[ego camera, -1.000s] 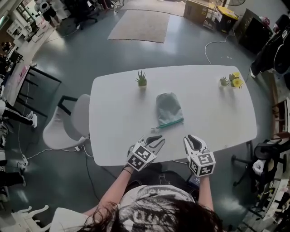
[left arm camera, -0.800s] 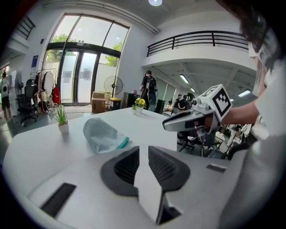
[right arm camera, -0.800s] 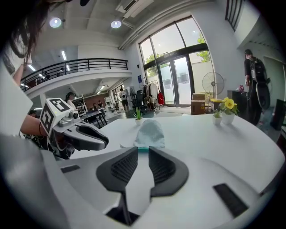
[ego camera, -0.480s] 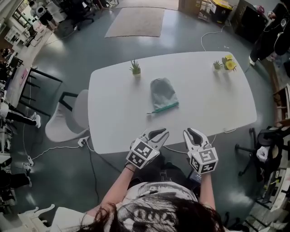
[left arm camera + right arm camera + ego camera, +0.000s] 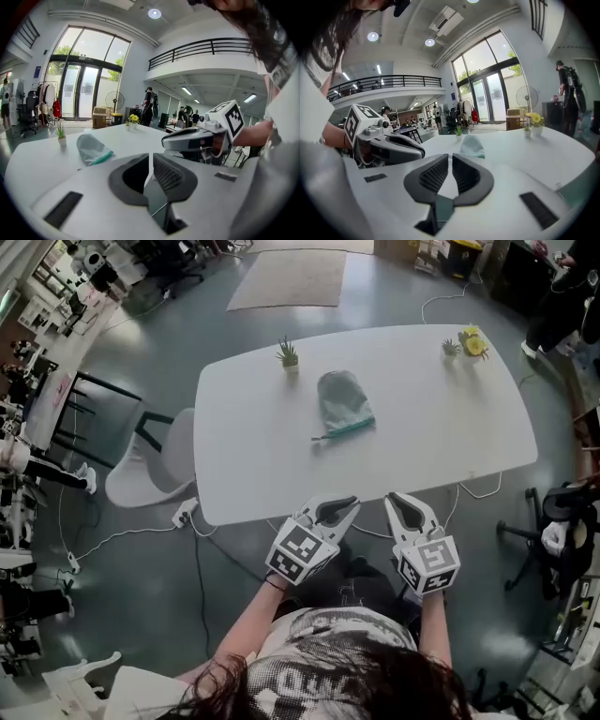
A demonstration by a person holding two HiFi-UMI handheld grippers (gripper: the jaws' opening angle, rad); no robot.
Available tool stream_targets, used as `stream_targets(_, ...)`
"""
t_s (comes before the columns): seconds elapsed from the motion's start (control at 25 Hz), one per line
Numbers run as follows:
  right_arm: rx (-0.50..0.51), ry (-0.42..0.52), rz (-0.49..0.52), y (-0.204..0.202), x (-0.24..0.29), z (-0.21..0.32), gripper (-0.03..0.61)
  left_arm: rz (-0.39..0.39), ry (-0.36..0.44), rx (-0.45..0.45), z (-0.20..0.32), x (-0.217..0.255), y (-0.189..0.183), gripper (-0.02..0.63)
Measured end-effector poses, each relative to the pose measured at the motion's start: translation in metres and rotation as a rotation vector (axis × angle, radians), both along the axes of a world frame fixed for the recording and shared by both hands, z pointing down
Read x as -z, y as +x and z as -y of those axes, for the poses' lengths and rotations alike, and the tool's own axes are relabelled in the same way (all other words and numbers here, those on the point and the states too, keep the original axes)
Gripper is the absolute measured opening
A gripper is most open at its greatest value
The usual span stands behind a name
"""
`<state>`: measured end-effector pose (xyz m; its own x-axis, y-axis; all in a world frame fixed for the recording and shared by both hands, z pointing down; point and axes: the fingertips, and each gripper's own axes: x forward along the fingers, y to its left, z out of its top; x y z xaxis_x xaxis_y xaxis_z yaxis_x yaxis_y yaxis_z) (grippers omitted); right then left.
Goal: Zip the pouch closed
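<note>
The grey-green pouch [image 5: 343, 399] lies flat in the middle of the white table [image 5: 253, 456], its teal zip edge [image 5: 345, 429] toward me. It also shows as the pouch [image 5: 91, 147] far ahead at left and the pouch [image 5: 471, 145] past the jaws. My left gripper [image 5: 349, 507] and right gripper [image 5: 399, 502] hang side by side in the air, short of the table's near edge and well apart from the pouch. Both pairs of jaws are closing, down to a thin slit with nothing between them, seen at the left gripper [image 5: 151, 157] and right gripper [image 5: 450, 158].
A small green plant [image 5: 289, 353] stands behind the pouch, and a yellow flower pot [image 5: 472, 341] sits at the table's far right. A white chair [image 5: 150, 470] is at the table's left end. Cables and a power strip [image 5: 185, 513] lie on the floor below the near edge.
Both grippers have drawn back from over the table's near edge to the air in front of it and risen. Their jaws have narrowed. The pouch has not moved.
</note>
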<state>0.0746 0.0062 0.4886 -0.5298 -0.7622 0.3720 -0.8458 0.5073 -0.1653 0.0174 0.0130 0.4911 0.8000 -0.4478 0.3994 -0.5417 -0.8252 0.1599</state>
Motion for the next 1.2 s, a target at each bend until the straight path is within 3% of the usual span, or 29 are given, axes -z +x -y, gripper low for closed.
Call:
stream_targets(0.56,0.024,0.059,-0.009,0.003,0.016,-0.061,-0.003,-0.012,0.042,-0.007,-0.054,0.015,0.01,0.014)
stream_targets(1.2,0.066,0.059,-0.005,0.006,0.015,-0.069,-0.003,-0.002,0.065,-0.034,-0.066,0.021,0.025,0.014)
